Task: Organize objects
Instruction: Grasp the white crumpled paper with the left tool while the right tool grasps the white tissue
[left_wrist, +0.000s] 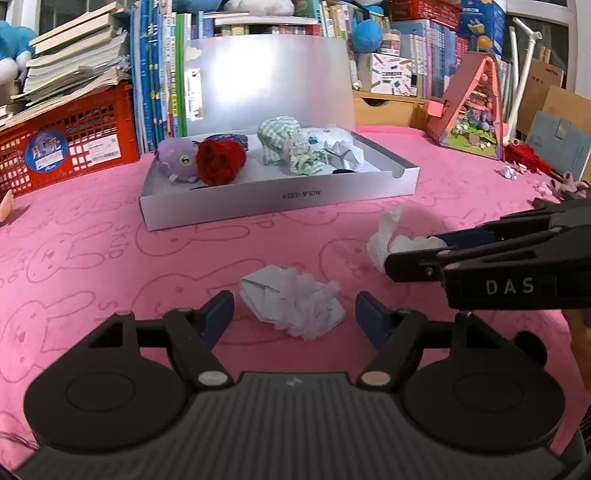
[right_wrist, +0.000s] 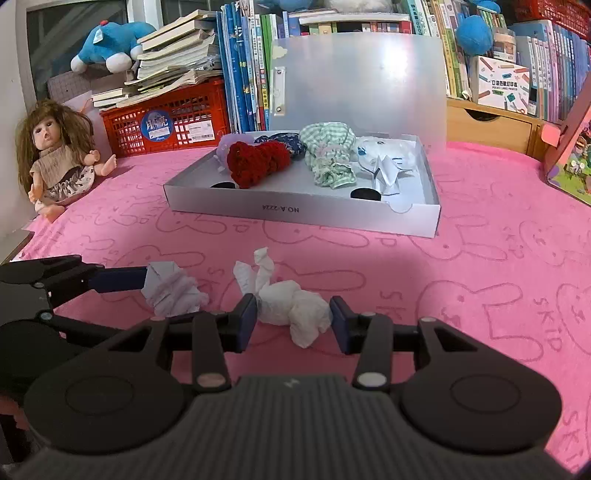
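Note:
A crumpled white paper ball (left_wrist: 291, 306) lies on the pink bunny-print cloth between the fingers of my left gripper (left_wrist: 293, 314). That gripper is open, with its blue pads standing clear of the paper on both sides. To its right, my right gripper (right_wrist: 293, 317) is shut on a twisted white tissue (right_wrist: 291, 310) that rests on the cloth, both pads against it. Beyond them sits a shallow white box (left_wrist: 280, 199) holding a purple plush (left_wrist: 175, 160), a red knitted piece (left_wrist: 219, 160), green checked cloth (left_wrist: 284, 144) and white folded paper (left_wrist: 340, 147).
The box's frosted lid (left_wrist: 273, 81) stands upright behind it. A red crate (left_wrist: 74, 147) under stacked books is at the back left, with a doll (right_wrist: 55, 158) sitting near it. A pink triangular toy house (left_wrist: 476, 110) and small scraps are at the right.

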